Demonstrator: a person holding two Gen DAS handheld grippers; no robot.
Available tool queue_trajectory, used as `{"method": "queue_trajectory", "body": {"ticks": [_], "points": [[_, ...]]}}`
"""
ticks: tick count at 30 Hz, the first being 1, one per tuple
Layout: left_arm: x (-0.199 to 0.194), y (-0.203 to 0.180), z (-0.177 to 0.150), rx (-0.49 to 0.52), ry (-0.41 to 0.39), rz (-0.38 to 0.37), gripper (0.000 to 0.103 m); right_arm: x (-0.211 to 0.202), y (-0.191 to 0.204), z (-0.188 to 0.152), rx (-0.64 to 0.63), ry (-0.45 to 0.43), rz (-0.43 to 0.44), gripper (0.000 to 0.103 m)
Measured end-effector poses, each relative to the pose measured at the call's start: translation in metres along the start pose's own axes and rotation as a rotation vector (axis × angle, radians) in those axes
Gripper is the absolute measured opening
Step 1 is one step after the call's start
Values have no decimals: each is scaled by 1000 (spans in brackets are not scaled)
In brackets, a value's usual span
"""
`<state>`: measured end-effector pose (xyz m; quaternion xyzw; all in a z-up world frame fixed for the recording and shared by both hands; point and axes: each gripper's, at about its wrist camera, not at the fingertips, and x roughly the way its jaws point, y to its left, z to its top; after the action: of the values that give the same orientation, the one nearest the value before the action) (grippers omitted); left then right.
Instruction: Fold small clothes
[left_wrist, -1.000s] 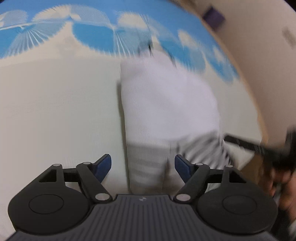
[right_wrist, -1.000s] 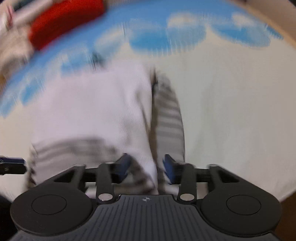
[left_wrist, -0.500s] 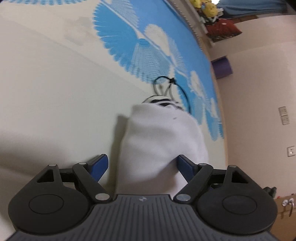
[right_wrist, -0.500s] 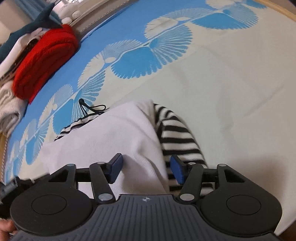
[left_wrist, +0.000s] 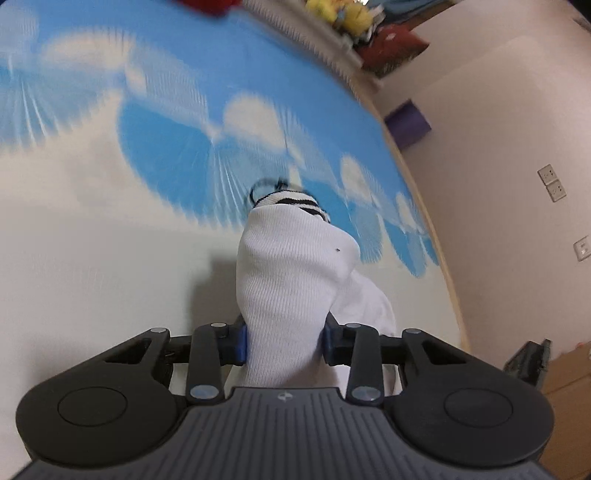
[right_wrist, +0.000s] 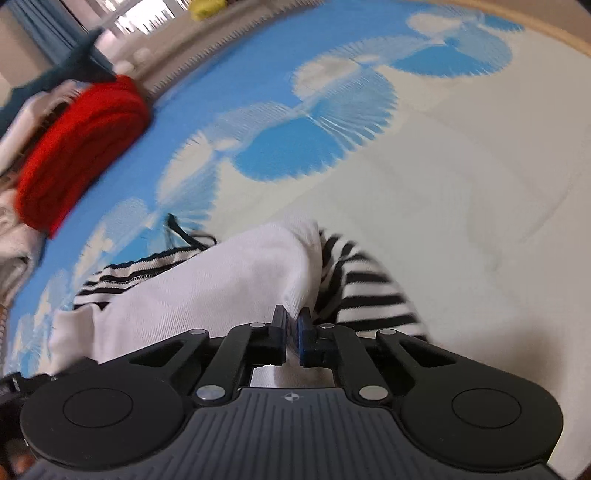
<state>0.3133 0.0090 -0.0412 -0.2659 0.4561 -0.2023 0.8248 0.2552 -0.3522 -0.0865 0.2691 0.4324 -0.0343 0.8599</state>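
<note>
A small white garment (left_wrist: 295, 273) with black-and-white striped parts (right_wrist: 362, 291) lies on a cream and blue patterned mat (left_wrist: 92, 266). My left gripper (left_wrist: 282, 338) is shut on a bunched white fold of it near the camera. My right gripper (right_wrist: 291, 325) is shut on a white edge of the same garment (right_wrist: 221, 295), with the striped sleeve just right of its fingers. A black cord (right_wrist: 184, 236) lies at the garment's far end; it also shows in the left wrist view (left_wrist: 266, 186).
A red folded cloth (right_wrist: 81, 147) and pale clothes (right_wrist: 14, 236) are piled at the mat's far left. Plush toys (left_wrist: 340, 14) and a purple box (left_wrist: 408, 123) stand by the wall (left_wrist: 517, 147). The mat's wooden edge (left_wrist: 439, 254) runs on the right.
Both grippers have closed on the white garment; half a second ago both were open around it. The views have shifted and the fabric now bunches up between the fingers.
</note>
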Motion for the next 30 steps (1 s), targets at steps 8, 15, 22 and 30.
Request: {"method": "queue_trajectory", "body": {"ticks": [8,15,22,30], "points": [[-55,69,35,-44,-97,205,63,11,91,-22,-206,-123,145,5],[-87,50,15,73,-113,216,63,40,111,-10,-250,-109,94,5],[-29,36,-40,327,174,421,75,77,110,-12,-273,9,27,12],[-82,13,-46,278,122,275,69,24,95,-5,-306,51,179,45]]}}
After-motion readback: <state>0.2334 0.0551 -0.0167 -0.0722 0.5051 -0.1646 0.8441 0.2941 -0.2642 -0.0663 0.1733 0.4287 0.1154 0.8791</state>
